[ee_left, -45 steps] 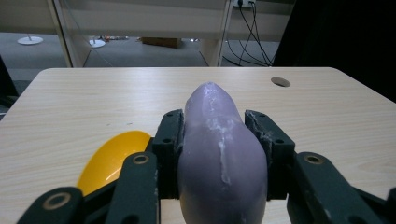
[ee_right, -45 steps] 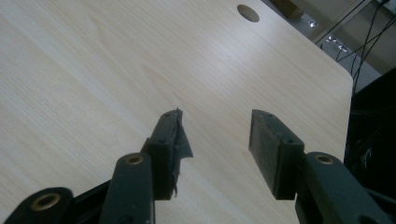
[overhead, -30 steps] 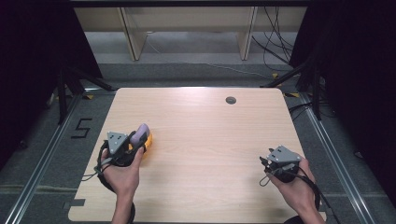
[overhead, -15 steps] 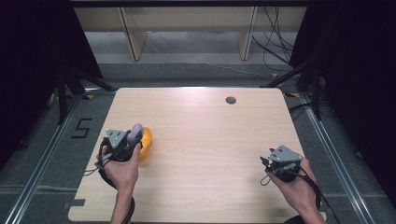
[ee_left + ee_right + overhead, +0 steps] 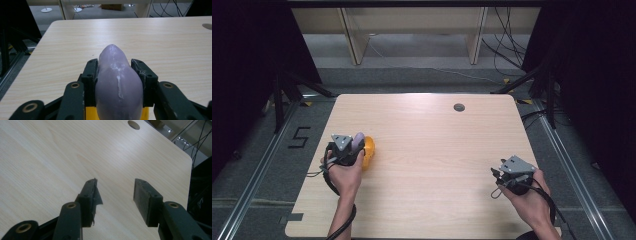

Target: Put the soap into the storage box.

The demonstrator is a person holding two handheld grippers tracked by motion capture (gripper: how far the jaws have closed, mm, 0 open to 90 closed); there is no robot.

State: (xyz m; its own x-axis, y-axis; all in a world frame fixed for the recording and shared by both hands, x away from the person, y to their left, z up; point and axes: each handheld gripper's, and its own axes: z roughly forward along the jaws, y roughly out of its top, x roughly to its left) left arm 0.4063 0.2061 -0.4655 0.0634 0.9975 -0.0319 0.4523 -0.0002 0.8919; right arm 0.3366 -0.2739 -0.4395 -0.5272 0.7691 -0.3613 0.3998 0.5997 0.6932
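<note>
1. Since a second ago, our left gripper [image 5: 354, 150] has drawn slightly back toward the near edge of the table [image 5: 432, 150], carrying the purple object [image 5: 117, 82] with it; our right gripper [image 5: 507, 175] has barely shifted.
2. Our left gripper is closed on the purple object, both pads pressing its flanks about midway along, with the rounded nose poking out past the jaws.
3. Our right gripper rests near the table's right front corner, jaws apart and holding nothing; its left pad [image 5: 91, 195] looks frayed.
4. We judge the purple object to be light and fairly firm, since the pads do not visibly dent it. Its smooth, tapering sides could slip forward, so the widest part, where we hold it now, seems the best place.
5. It looks like a lavender, egg-like or eggplant-like form, matte, with whitish scuffs and a pale seam running along its top.
6. It sits over the table's left side, just above or touching an orange piece [image 5: 368, 149]; we cannot tell which.
</note>
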